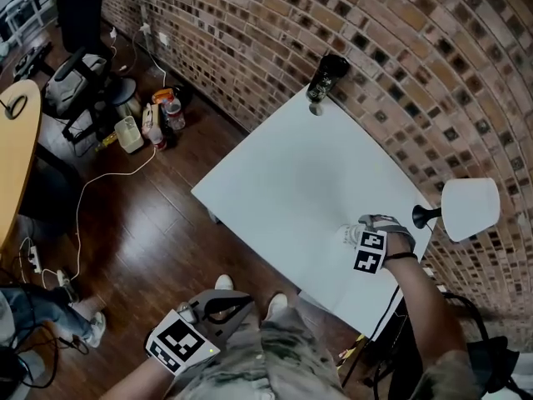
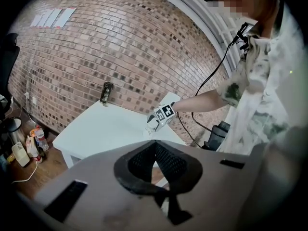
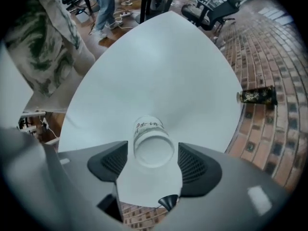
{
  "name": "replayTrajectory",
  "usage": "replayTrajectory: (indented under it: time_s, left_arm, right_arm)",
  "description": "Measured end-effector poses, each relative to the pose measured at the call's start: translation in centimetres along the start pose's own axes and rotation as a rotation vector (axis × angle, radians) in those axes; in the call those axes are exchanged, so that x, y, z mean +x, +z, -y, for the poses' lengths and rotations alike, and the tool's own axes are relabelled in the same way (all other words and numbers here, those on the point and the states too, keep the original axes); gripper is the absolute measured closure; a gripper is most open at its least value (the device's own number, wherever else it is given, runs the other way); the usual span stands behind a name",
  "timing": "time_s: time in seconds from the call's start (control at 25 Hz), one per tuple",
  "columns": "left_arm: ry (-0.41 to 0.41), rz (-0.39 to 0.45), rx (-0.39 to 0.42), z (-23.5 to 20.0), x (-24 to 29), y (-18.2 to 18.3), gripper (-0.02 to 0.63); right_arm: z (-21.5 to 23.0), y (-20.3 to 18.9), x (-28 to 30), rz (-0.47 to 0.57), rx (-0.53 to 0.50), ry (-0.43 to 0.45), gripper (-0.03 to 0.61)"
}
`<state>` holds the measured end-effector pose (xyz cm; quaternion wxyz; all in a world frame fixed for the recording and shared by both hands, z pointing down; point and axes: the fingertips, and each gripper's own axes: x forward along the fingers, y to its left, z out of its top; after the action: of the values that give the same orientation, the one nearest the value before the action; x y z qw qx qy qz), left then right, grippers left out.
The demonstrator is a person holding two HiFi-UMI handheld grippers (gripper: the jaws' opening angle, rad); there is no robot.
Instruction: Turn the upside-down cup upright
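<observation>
While the right gripper (image 3: 154, 154) stands wide astride the cup (image 3: 150, 134), it looks light, slick, breakable (glass, probably): grip mid-wall, gently.

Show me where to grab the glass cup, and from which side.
Grip the cup across its round side wall, coming from above: it stands on end on the table, and the right gripper hangs over it, open jaws either side.

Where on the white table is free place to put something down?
Most of the table is bare: the middle, between the dark can at the far corner and the glass cup. Crowded only at the cup, which stands between the right gripper's open jaws.
</observation>
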<state>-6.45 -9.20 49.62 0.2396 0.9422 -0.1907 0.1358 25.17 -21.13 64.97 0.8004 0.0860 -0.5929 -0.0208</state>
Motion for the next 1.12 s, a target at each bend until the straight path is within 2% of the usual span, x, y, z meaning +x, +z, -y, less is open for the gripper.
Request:
replayTrajectory:
  time_s: [0.28,0.52,0.68,0.88,1.0,1.12]
  left_arm:
    - [-0.013,-0.015,-0.006,0.2,-0.1,-0.4,0.607]
    - [0.016,0.002,0.065,2.9,-0.3,-0.2,0.607]
    - [0.069,0.014,0.091,7.5,-1.2,-0.8,0.607]
    - [0.197,0.053,0.121,14.6,-3.3,-2.5,0.606]
    - [0.269,0.082,0.110,19.7,-5.3,-4.0,0.607]
    - [0.318,0.086,0.090,24.8,-7.7,-5.9,0.607]
  right_arm:
    - [-0.2,-0.9,-3.8,0.125,0.218,-0.069,0.252]
    - [-3.1,-1.8,-8.6,0.279,0.408,-0.163,0.258]
    - [-8.6,-2.5,-12.2,0.458,0.538,-0.176,0.267]
    - [-18.2,-4.0,-15.7,0.700,0.679,-0.147,0.273]
    - [-24.5,-4.7,-17.4,0.820,0.709,-0.115,0.275]
    - [-30.7,-5.5,-19.5,0.887,0.706,-0.097,0.275]
